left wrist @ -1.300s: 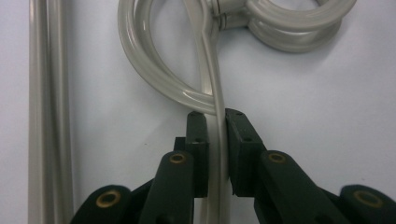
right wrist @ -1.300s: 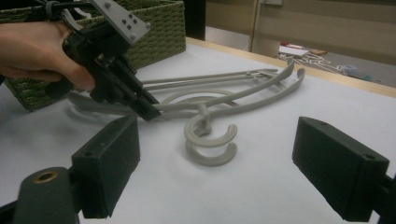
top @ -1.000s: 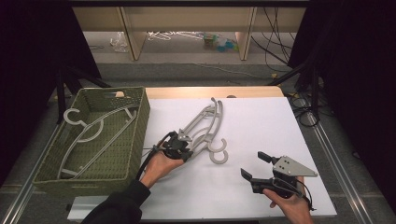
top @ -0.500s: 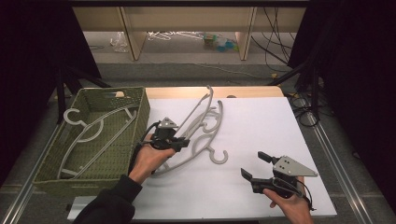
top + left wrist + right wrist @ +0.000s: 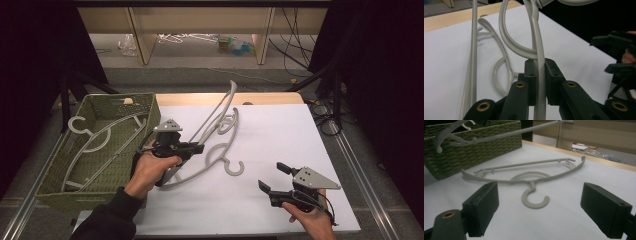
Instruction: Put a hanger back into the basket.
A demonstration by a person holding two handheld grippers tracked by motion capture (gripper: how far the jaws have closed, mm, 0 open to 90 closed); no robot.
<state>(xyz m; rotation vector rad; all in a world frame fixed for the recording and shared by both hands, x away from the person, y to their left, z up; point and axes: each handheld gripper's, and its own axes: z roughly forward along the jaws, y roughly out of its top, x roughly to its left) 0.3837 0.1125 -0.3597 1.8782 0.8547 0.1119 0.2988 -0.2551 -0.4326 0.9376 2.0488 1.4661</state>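
Note:
My left gripper (image 5: 196, 148) is shut on the thin bar of a grey plastic hanger (image 5: 220, 107), held tilted above the white table top with its far end high. In the left gripper view the two black jaws (image 5: 539, 72) pinch that hanger (image 5: 537, 45) between them. A second grey hanger (image 5: 234, 168) lies flat on the table just right of my left hand. My right gripper (image 5: 273, 176) rests low at the front right, open and holding nothing. Its view looks between the wide jaws (image 5: 539, 210) at the lying hanger (image 5: 534, 200).
A green woven basket (image 5: 100, 100) stands at the table's left edge with another grey hanger (image 5: 100, 137) inside; it also appears as the basket (image 5: 474, 147) in the right gripper view. A white sheet (image 5: 280, 135) covers the table. Shelving and cables lie beyond the far edge.
My left gripper has risen and drifted left toward the basket, taking the hanger up off the other one. The right gripper has stayed put.

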